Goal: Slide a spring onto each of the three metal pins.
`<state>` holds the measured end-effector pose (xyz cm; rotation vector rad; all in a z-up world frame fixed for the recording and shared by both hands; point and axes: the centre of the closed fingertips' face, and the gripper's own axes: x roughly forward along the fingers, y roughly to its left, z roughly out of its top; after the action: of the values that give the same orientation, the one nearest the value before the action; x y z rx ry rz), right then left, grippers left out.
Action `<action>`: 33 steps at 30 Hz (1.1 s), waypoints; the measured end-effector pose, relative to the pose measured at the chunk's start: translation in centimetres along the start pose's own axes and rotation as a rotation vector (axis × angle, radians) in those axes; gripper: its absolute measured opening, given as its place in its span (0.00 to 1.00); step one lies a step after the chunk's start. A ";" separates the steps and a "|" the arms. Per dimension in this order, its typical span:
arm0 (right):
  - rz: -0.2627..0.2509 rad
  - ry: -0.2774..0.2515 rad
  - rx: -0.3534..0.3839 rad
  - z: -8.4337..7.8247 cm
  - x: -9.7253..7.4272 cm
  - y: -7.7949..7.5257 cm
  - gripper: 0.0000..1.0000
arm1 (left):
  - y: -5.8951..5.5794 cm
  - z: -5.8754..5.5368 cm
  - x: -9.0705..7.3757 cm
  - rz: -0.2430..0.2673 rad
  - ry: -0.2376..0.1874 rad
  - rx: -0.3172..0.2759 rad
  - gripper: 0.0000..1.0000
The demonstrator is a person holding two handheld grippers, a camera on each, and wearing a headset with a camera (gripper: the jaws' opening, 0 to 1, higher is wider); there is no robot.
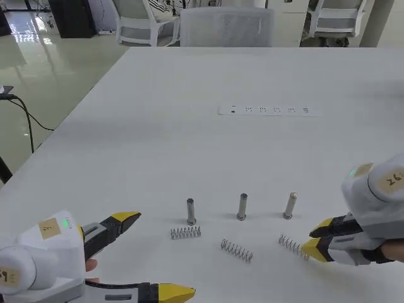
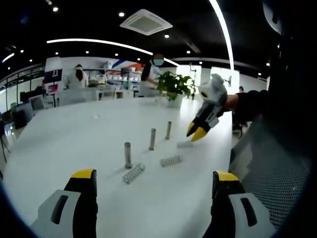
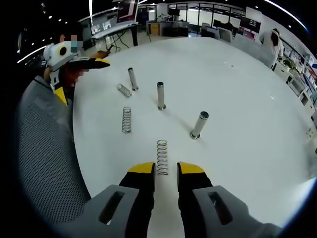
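Three metal pins stand upright in a row on the white table: left pin (image 1: 190, 211), middle pin (image 1: 242, 206), right pin (image 1: 290, 205). In front of each lies a loose spring: left (image 1: 185, 233), middle (image 1: 237, 250), right (image 1: 292, 245). My right gripper (image 1: 314, 238) is open, low over the table, its yellow tips at the near end of the right spring (image 3: 162, 156), which lies between the jaws untouched. My left gripper (image 1: 154, 255) is wide open and empty, short of the left spring (image 2: 133, 172) and left pin (image 2: 128, 154).
A white power strip (image 1: 264, 110) lies flat further back on the table (image 1: 158, 145). Grey chairs (image 1: 227, 25) stand at the far edge. A mesh chair back (image 3: 44, 148) is close behind the near edge. Other people stand in the background.
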<state>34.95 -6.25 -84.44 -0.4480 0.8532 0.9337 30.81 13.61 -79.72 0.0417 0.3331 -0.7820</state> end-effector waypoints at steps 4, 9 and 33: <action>0.007 0.014 -0.007 -0.2 0.3 0.2 0.15 | 0.0 0.0 0.0 0.001 0.000 0.000 0.93; 0.013 0.047 -0.033 -0.9 1.0 0.5 0.14 | 0.1 0.0 0.0 0.002 -0.001 -0.002 0.93; -0.002 0.085 -0.104 -1.5 1.4 0.4 0.08 | 0.0 -0.1 0.0 0.001 0.003 -0.003 0.93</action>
<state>34.39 -6.25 -86.45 -0.5814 0.8839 0.9657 30.82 13.65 -79.78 0.0403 0.3365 -0.7802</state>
